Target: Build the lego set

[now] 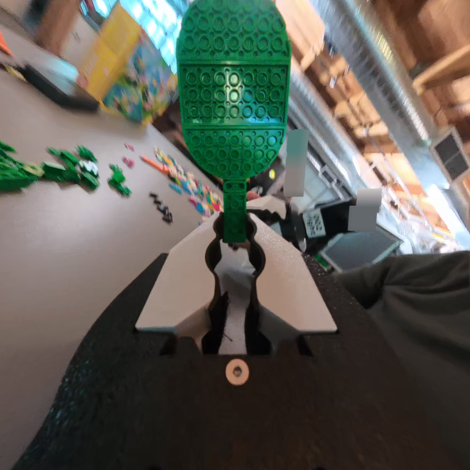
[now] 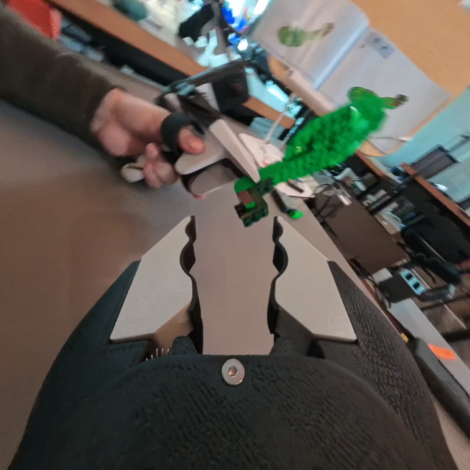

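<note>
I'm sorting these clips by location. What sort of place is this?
Probably a workshop or lab office. Exposed wooden ceiling beams with a metal duct overhead, long desks crowded with equipment, and a grey table strewn with loose lego pieces.

A workshop-like office is indicated by a grey worktop (image 1: 63, 254), long wooden desks (image 2: 142, 38) cluttered with equipment at twelve o'clock, and exposed silver ducting (image 1: 356, 63).

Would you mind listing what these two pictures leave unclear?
- Left wrist view: the green plate's top is cut off by the frame's edge; only its underside shows.
- Left wrist view: the loose pieces on the table are too blurred to identify.
- Right wrist view: the green build in the left hand-held gripper is motion-blurred; how its small bricks attach is unclear.
</note>
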Tool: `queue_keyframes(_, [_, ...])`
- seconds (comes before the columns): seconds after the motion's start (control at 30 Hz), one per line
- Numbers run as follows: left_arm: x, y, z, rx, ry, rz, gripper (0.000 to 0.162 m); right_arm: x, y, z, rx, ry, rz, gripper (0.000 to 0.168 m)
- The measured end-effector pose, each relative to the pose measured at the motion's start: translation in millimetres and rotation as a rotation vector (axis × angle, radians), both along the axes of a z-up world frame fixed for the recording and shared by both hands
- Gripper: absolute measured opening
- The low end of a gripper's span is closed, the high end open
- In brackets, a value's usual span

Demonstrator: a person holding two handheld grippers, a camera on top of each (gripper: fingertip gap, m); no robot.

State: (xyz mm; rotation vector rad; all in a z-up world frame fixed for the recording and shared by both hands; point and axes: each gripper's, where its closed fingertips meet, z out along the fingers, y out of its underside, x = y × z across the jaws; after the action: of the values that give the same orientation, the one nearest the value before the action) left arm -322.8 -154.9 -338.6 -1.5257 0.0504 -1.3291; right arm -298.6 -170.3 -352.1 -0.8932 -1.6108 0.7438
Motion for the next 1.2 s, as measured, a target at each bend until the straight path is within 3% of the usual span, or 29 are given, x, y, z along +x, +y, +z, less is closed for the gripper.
queue_keyframes(0.03, [-7.8, 2.0, 7.4, 0.035, -0.053, 0.052, 0.014, -3.9, 5.9, 5.5, -0.024, 0.046, -0.046, 0.063])
queue_keyframes(0.13, [-24.4, 4.1, 23.1, 0.109, -0.214, 0.180, 0.014, -16.8, 11.7, 21.6, -0.085, 0.197, -0.152, 0.066])
queue_keyframes(0.3, [-16.9, -0.8, 33.8, 0.185, -0.329, 0.251, 0.014, -38.0, 9.3, 32.7, 0.023, 0.309, -0.289, 0.068])
queue_keyframes(0.47, [-6.3, -5.7, 35.7, 0.204, -0.356, 0.272, 0.014, -36.4, 12.8, 49.3, 0.124, 0.409, -0.381, 0.040])
queue_keyframes(0.57, [-6.7, -7.7, 37.0, 0.220, -0.362, 0.296, 0.014, -36.1, 10.8, 51.2, 0.151, 0.428, -0.390, 0.041])
queue_keyframes(0.97, [-10.5, -8.0, 35.5, 0.192, -0.441, 0.299, 0.014, -39.3, 10.5, 48.8, 0.145, 0.378, -0.348, 0.040])
queue_keyframes(1.07, [-8.9, -4.8, 32.8, 0.156, -0.397, 0.287, 0.014, -37.4, 11.7, 44.6, 0.111, 0.351, -0.286, 0.040])
queue_keyframes(1.2, [-7.5, -8.8, 36.0, 0.189, -0.318, 0.215, 0.026, -39.0, -9.4, 27.6, 0.092, 0.263, -0.096, 0.040])
